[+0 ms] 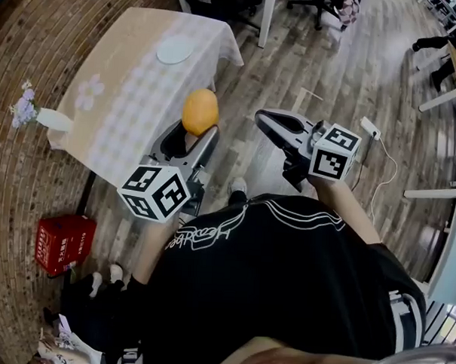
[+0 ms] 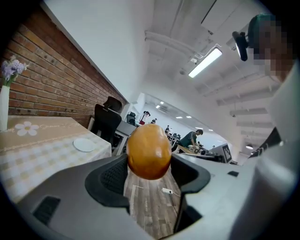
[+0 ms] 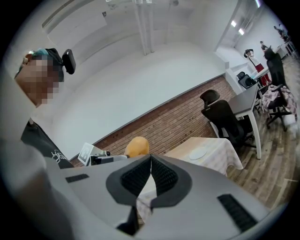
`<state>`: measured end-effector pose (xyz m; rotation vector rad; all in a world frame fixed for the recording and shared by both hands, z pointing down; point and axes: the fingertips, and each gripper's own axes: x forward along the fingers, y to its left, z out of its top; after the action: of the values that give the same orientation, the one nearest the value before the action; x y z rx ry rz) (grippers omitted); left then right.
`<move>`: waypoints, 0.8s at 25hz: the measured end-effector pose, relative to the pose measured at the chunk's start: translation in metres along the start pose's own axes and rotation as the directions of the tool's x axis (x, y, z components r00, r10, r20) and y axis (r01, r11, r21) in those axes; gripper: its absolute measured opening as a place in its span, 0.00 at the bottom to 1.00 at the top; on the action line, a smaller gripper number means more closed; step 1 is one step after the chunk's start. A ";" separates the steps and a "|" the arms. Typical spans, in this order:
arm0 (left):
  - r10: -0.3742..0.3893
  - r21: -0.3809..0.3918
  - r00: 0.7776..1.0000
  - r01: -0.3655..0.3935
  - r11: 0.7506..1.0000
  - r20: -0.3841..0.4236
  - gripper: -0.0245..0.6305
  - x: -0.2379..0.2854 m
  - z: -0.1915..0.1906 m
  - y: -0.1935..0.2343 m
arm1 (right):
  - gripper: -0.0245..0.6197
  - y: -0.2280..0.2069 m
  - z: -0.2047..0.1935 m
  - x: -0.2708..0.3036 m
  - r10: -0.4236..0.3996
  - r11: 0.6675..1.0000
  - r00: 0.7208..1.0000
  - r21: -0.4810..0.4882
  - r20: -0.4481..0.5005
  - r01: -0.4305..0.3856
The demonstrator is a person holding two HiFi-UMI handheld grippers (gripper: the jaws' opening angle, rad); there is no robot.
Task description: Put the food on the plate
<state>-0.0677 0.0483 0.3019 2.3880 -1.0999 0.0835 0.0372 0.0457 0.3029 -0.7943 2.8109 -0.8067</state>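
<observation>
An orange, egg-shaped food item [image 1: 200, 111] is held between the jaws of my left gripper [image 1: 191, 130], raised off the floor beside the table's near right edge. In the left gripper view the food [image 2: 148, 151] fills the gap between the jaws of my left gripper [image 2: 148, 174]. A small white plate [image 1: 175, 49] lies on the far part of the checked tablecloth, and it shows as the plate [image 2: 84, 144] and the plate [image 3: 197, 153] in the gripper views. My right gripper [image 1: 272, 123] hangs over the wooden floor to the right, shut with nothing in it; its jaws [image 3: 150, 176] meet.
The table [image 1: 111, 104] stands against a brick wall, with a white vase of purple flowers [image 1: 36, 115] at its left end. A red box [image 1: 62, 242] sits on the floor below. Office chairs [image 1: 319, 2] and desks stand farther off. A white cable and plug [image 1: 371, 129] lie on the floor.
</observation>
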 end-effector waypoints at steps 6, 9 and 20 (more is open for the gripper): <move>0.004 -0.005 1.000 -0.004 1.000 -0.002 0.47 0.034 0.038 0.053 | 0.03 -0.042 0.030 0.052 -0.011 1.000 1.000 0.002 -0.012 0.011; 0.014 -0.001 1.000 -0.014 1.000 -0.005 0.47 0.048 0.047 0.075 | 0.03 -0.059 0.036 0.072 -0.009 1.000 1.000 0.004 -0.008 0.009; 0.048 0.004 0.998 -0.048 0.999 -0.030 0.47 0.084 0.059 0.119 | 0.03 -0.103 0.040 0.113 0.012 0.999 1.000 0.035 -0.025 -0.011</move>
<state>-0.1066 -0.1031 0.3224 2.3552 -1.1443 0.1374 -0.0027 -0.1051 0.3268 -0.7677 2.8126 -0.8668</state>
